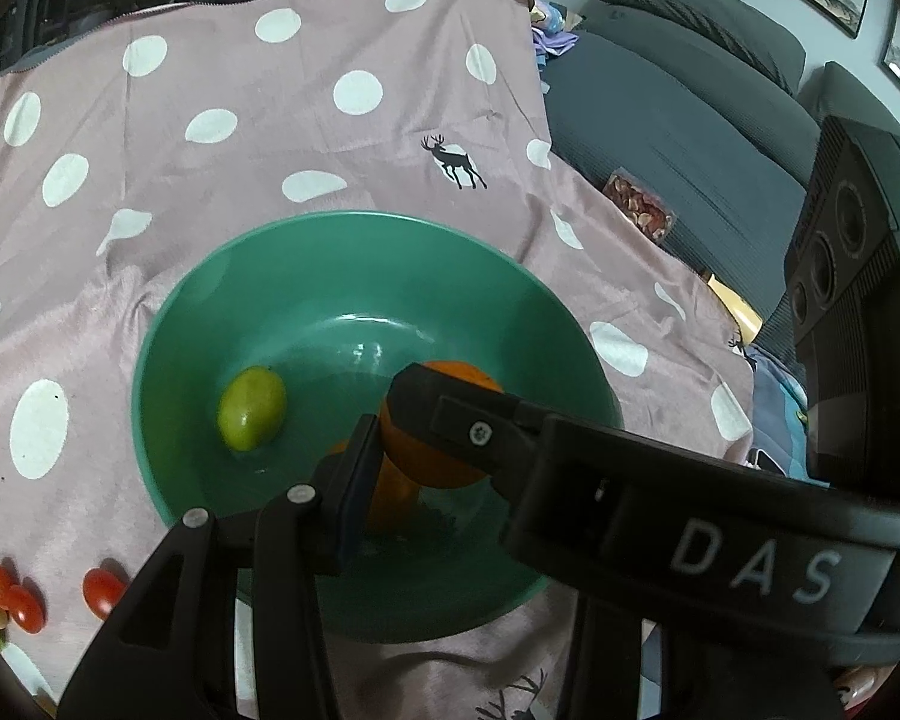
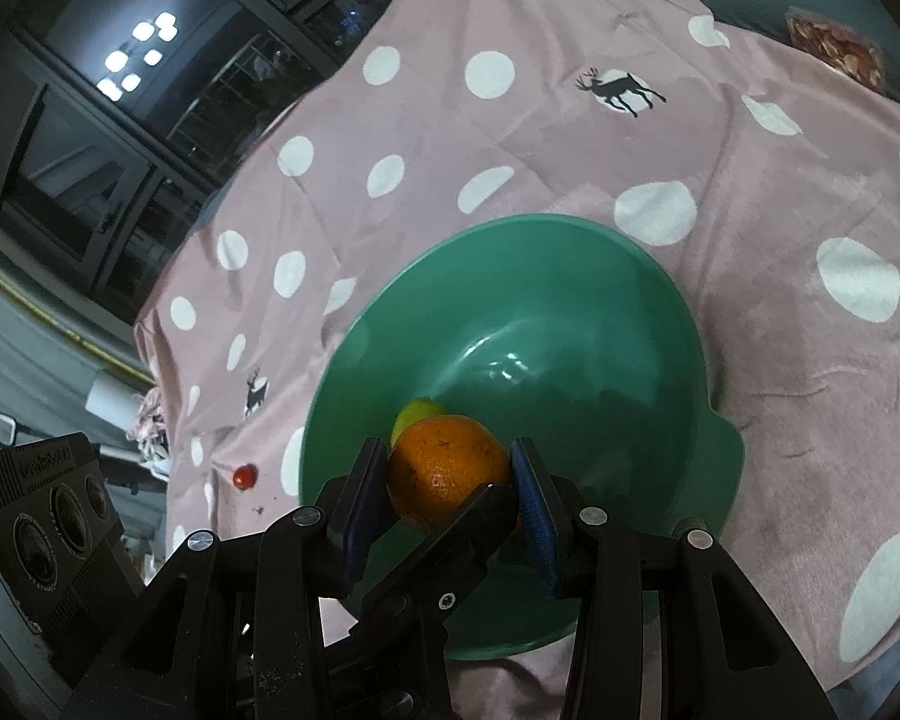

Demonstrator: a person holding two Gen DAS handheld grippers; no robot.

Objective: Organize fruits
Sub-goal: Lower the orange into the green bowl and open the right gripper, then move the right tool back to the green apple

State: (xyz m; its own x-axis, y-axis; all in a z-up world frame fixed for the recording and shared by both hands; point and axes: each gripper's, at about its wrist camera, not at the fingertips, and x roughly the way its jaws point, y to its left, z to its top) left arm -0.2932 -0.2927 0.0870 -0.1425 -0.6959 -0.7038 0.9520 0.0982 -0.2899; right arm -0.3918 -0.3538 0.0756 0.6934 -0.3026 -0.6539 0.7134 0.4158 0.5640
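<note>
A green bowl [image 1: 174, 324] [image 2: 660, 288] sits on a pink polka-dot cloth. Inside lies a small green fruit [image 1: 252, 408], partly hidden in the right wrist view [image 2: 417, 409]. My right gripper [image 2: 450, 480] is shut on an orange [image 2: 444, 474] and holds it over the bowl; that gripper's fingers and the orange [image 1: 444, 456] also show in the left wrist view. My left gripper shows only its left finger [image 1: 354, 480] beside the orange; its other finger is hidden behind the right gripper. Several red cherry tomatoes [image 1: 102, 591] lie on the cloth left of the bowl.
A dark sofa [image 1: 678, 120] stands beyond the cloth's right edge, with a packet of snacks [image 1: 639, 204] on it. A black device with round lenses [image 1: 840, 240] [image 2: 48, 516] is close by. One red tomato [image 2: 246, 475] lies left of the bowl. Dark windows are behind.
</note>
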